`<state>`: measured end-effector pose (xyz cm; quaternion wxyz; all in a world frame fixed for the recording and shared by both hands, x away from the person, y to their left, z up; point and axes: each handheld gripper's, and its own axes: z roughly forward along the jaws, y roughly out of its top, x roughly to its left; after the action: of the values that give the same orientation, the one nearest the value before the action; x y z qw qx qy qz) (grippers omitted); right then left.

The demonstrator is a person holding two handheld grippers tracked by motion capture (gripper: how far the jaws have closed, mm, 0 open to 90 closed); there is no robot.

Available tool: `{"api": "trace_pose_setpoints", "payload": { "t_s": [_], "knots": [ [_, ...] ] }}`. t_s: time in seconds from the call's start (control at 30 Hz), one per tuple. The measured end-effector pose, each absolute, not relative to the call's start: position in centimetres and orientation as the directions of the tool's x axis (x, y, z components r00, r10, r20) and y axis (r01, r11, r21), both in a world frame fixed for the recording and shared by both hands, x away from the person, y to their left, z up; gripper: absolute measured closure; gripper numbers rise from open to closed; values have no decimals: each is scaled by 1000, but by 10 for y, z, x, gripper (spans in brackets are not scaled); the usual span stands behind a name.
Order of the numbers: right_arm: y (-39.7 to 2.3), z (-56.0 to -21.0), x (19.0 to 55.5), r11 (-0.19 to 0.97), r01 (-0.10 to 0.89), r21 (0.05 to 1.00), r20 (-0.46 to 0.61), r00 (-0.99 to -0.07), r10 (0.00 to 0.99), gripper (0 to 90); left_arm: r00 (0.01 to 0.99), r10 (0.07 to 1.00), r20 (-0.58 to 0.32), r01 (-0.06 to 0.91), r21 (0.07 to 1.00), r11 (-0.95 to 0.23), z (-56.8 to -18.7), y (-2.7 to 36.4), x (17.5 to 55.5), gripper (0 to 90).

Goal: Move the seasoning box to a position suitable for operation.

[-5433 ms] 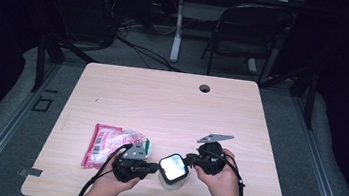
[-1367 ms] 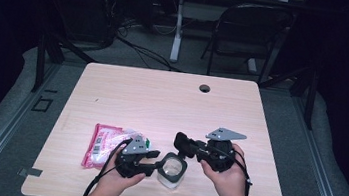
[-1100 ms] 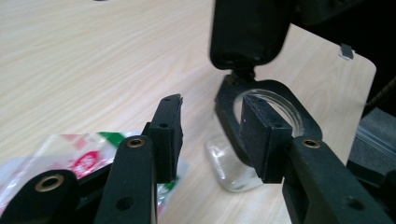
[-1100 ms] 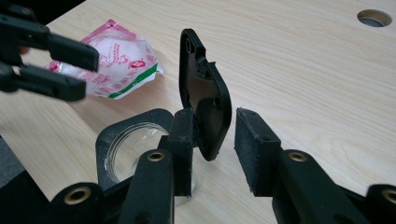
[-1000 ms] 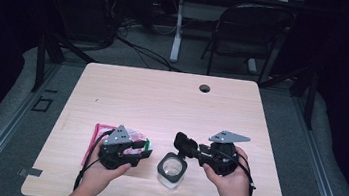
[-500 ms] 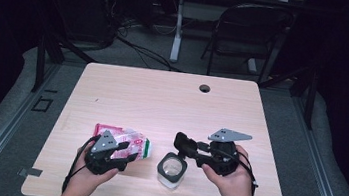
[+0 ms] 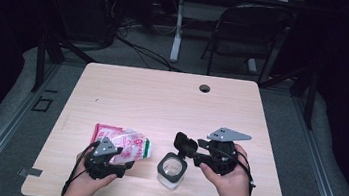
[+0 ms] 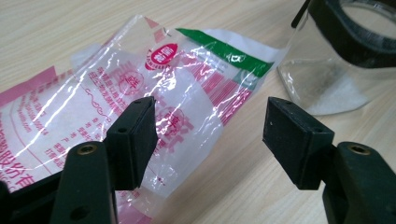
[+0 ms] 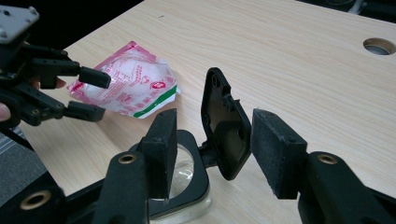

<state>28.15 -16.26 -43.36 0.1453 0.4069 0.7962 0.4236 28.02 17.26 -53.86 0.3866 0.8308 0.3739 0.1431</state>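
The pale wooden tabletop (image 7: 172, 102) fills the middle of the high view, bare over its upper half, so all the work sits along the lower edge close to the person. Left of centre there lies the pink and clear plastic bag (image 7: 124, 144), flat and crumpled, its green-striped end turned toward the jar. The left tongs (image 7: 121, 164) hang low over its near end at the lower left of the frame; their jaws have just been opening and stand apart, one pad over the film and the other over bare wood, with no grip made, probably set to take the bag. Just right of the bag, apart from it, stands the clear jar (image 7: 171, 170) with a black rim, some white powder at its bottom in the left gripper view. Its hinged black lid (image 9: 225, 123) stands tipped up, so the mouth is free for filling. The right tongs (image 9: 212, 156) sit on either side of that lid; their jaws have also just been opening, and neither pad presses it.
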Motion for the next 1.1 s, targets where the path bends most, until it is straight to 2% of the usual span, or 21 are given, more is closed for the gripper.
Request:
{"api": "trace_pose_setpoints", "payload": {
  "t_s": [0.1, 0.3, 0.57, 0.77, 0.9, 1.1],
  "knots": [
    [-162, -434, 281, 309, 525, 793, 115, -627, 770, 508, 677, 736, -12, 504, 736, -452, -545, 167, 280, 310],
    [-160, -436, 281, 311, 527, 791, 115, -627, 770, 500, 665, 741, 91, 485, 701, -522, -558, 160, 280, 300],
    [-159, -436, 280, 314, 525, 791, 110, -626, 772, 501, 640, 757, 136, 475, 704, -528, -565, 159, 284, 307],
    [-161, -436, 279, 303, 522, 798, 109, -618, 779, 502, 607, 771, 194, 466, 698, -543, -570, 157, 288, 342],
    [-162, -436, 278, 299, 518, 802, 107, -616, 780, 502, 594, 778, 206, 463, 703, -540, -571, 161, 291, 419],
    [-164, -436, 277, 298, 519, 801, 108, -615, 781, 502, 584, 792, 179, 472, 719, -510, -571, 165, 294, 522]
  ]
}}
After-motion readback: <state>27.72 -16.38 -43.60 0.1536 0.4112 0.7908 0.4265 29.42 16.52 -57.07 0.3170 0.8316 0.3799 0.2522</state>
